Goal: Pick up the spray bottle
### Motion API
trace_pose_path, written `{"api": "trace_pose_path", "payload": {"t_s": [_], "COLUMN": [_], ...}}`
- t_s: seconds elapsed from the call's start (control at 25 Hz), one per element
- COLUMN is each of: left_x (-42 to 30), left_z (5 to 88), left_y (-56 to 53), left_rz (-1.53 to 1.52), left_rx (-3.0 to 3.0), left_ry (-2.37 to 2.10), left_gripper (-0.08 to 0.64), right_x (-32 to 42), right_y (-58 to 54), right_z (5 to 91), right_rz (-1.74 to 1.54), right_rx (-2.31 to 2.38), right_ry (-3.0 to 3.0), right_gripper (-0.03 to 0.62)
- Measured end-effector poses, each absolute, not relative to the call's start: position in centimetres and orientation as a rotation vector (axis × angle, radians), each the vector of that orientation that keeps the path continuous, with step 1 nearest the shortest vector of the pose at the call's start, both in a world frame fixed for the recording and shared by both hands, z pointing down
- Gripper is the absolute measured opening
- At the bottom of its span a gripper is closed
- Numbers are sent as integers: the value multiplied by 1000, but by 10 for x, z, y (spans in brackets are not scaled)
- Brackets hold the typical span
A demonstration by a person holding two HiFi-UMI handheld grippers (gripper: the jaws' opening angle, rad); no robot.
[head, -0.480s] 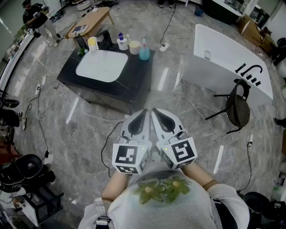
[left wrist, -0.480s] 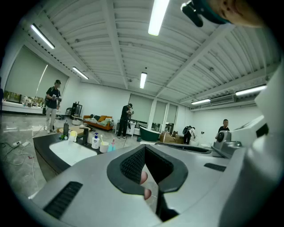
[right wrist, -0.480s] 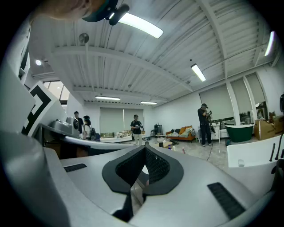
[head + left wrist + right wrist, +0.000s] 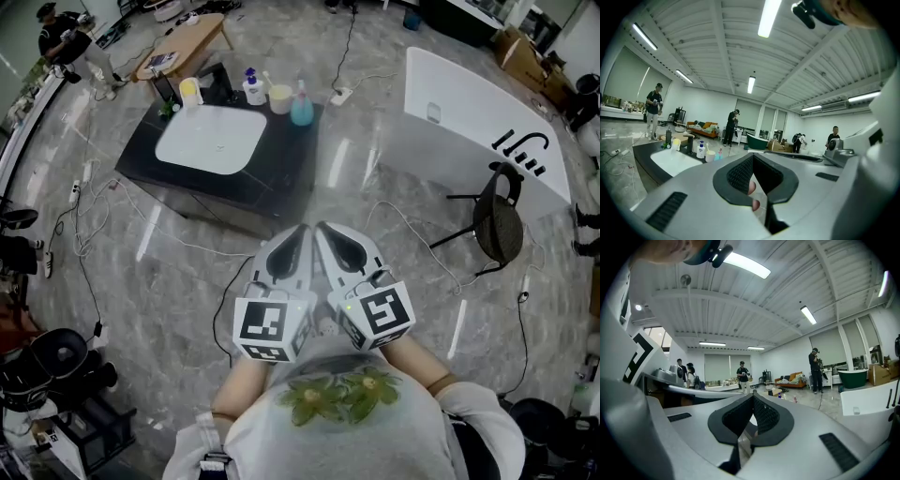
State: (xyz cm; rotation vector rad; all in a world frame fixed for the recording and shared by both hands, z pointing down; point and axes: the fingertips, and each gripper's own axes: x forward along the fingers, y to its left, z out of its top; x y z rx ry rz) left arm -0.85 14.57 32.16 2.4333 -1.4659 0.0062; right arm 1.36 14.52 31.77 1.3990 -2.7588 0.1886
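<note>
Left hand-held gripper (image 4: 298, 234) and right hand-held gripper (image 4: 323, 232), both pressed together and empty, should near the bench (image 4: 234, 183), one spreading round the spray bottle (image 4: 302, 110)

Nothing readable. Black logo strokes (image 4: 521, 153) stand on the white counter (image 4: 450, 112), ahead-right of the right gripper (image 4: 326, 234).
</note>
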Motion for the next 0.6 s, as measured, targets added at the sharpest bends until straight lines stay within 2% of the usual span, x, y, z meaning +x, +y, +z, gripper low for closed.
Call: {"api": "trace_pose_path", "payload": {"t_s": [0.6], "left_x": [-36], "left_z": [327], "left_y": [110], "left_rz": [3], "left_rx": [2497], "left_ry": [-1391], "left_gripper": [9], "right_x": [-13], "right_y": [110], "right_z": [326], "right_rz": [198], "right_rx": [1402], "right_ry": [-2736], "right_gripper": [23]}}
